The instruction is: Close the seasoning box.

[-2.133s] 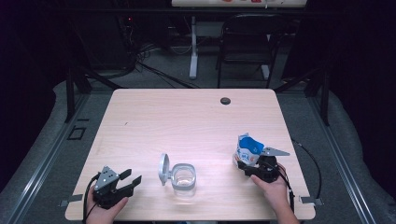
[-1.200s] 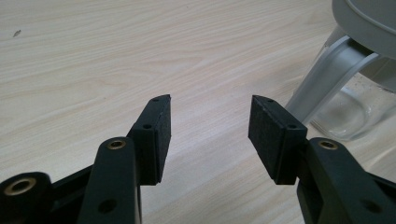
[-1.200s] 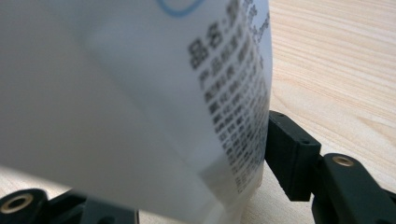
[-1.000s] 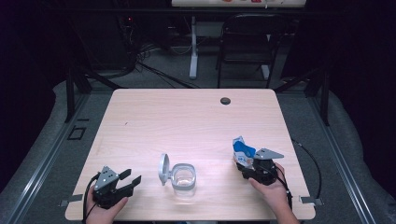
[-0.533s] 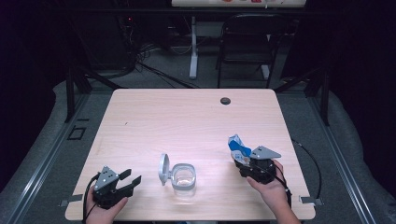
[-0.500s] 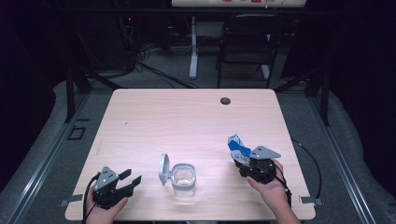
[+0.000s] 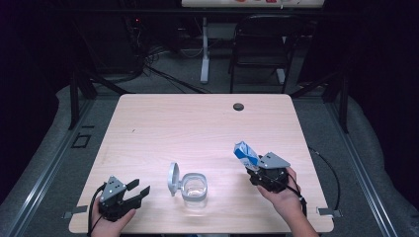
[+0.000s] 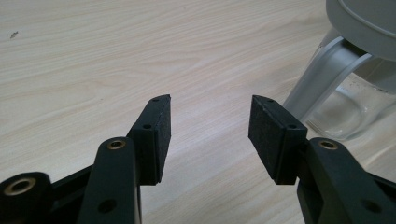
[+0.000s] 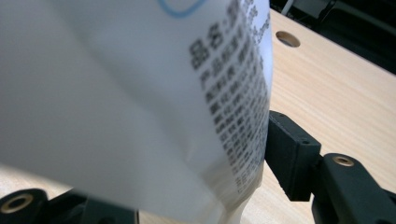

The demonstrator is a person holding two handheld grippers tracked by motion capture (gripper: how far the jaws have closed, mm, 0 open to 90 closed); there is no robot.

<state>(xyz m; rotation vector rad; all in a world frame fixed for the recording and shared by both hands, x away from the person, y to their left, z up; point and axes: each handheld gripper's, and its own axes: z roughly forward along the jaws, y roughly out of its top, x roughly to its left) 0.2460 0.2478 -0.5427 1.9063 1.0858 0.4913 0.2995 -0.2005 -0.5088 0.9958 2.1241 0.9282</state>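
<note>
One step looks done: the right hand-held gripper [image 7: 254, 167] grips the blue-and-white carton [image 7: 245, 154] right of the clear lidded-open plastic jar [image 7: 194, 186] on the surface [image 7: 197, 128], pouring likely remains, left hand-held gripper [image 7: 137, 190] gaping empty.

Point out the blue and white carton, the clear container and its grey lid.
carton [image 7: 244, 153], high view, on its blue side.
container [image 7: 194, 187], high view, on its clear wall.
lid [image 7: 172, 178], high view, on the grey disc standing open.
</note>
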